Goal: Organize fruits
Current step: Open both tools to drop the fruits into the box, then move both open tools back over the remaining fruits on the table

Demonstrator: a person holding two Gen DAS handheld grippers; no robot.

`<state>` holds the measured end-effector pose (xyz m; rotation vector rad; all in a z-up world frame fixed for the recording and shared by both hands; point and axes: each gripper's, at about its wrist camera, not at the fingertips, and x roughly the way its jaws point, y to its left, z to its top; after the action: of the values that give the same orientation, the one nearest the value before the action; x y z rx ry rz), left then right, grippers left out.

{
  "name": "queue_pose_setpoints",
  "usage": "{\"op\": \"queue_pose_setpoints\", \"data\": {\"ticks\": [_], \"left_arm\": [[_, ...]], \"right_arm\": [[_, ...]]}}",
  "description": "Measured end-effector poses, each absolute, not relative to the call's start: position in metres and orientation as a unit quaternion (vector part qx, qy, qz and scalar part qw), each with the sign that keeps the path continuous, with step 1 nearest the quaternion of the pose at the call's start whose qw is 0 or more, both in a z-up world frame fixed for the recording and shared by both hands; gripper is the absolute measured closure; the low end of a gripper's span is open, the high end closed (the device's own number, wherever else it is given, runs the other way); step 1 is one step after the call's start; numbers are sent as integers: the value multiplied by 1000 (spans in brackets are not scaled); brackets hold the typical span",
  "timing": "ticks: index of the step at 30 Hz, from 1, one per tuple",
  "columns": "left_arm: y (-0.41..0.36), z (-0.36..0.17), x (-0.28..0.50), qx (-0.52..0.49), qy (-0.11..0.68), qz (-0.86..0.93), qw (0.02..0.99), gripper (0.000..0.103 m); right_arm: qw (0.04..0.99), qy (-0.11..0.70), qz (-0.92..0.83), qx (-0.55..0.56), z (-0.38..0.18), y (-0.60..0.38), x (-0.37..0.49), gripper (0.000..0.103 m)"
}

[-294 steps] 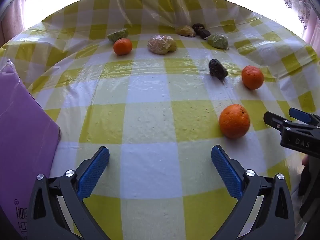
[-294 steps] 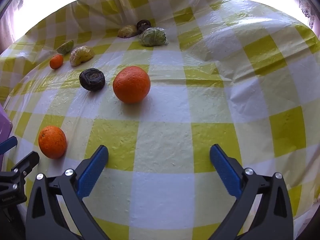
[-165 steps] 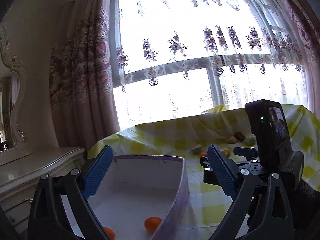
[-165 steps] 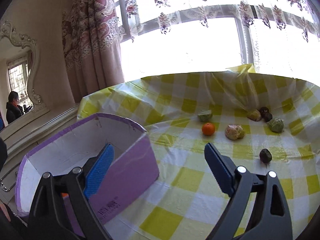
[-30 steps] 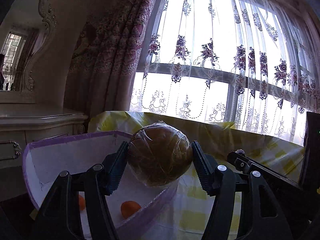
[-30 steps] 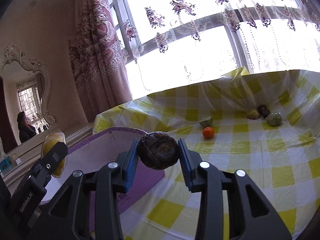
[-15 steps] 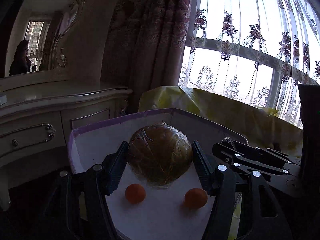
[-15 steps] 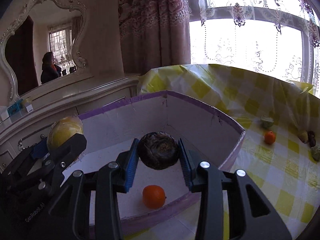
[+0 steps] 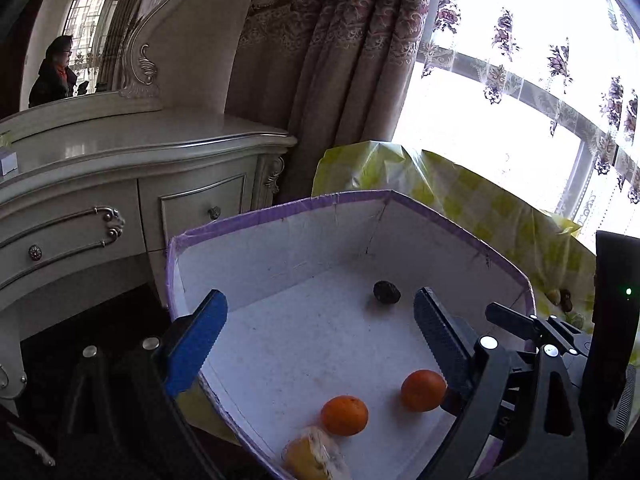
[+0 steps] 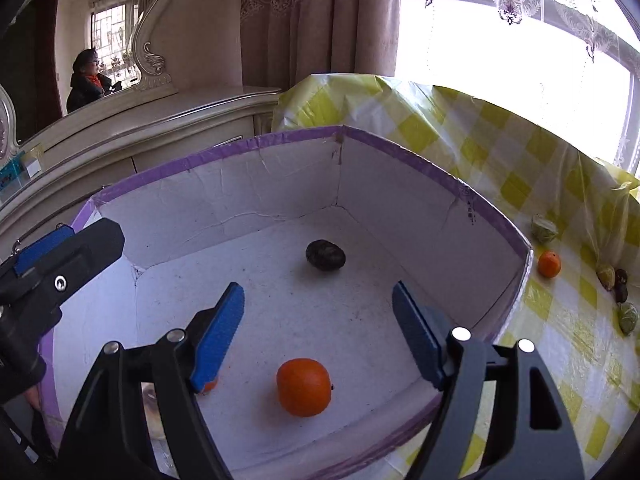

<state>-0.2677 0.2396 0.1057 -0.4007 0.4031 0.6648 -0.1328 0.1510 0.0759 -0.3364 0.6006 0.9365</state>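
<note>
A purple-rimmed cardboard box (image 9: 280,210) with a white inside holds two oranges (image 9: 344,415) (image 9: 423,390), a dark fruit (image 9: 386,292) and a yellow wrapped fruit (image 9: 314,460). My left gripper (image 9: 320,336) is open and empty above the box. My right gripper (image 10: 320,328) is open and empty above the same box (image 10: 400,152), over an orange (image 10: 304,387) and the dark fruit (image 10: 325,255). The left gripper's body shows at the left edge of the right wrist view. Its fingertips there are cut off.
The yellow checked tablecloth (image 10: 500,140) right of the box carries a small orange (image 10: 549,264) and several wrapped green, yellow and dark fruits (image 10: 544,230). A cream dresser (image 9: 120,168) with a mirror stands behind the box, a curtain and bright window beyond.
Both grippers have opened. The yellow wrapped fruit has dropped from the left gripper and the dark fruit from the right; both now lie in the box.
</note>
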Motion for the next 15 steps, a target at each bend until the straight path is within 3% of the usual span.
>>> {"op": "queue_pose_setpoints", "data": {"ticks": [8,15], "left_arm": [[238,101,-262,-188,206,329,902,12],[230,103,-257,-163,217,344,899,12]], "right_arm": [[833,278,454,-151,75,148,-135,22],[827,262,477,-140,74,143,-138,13]]}}
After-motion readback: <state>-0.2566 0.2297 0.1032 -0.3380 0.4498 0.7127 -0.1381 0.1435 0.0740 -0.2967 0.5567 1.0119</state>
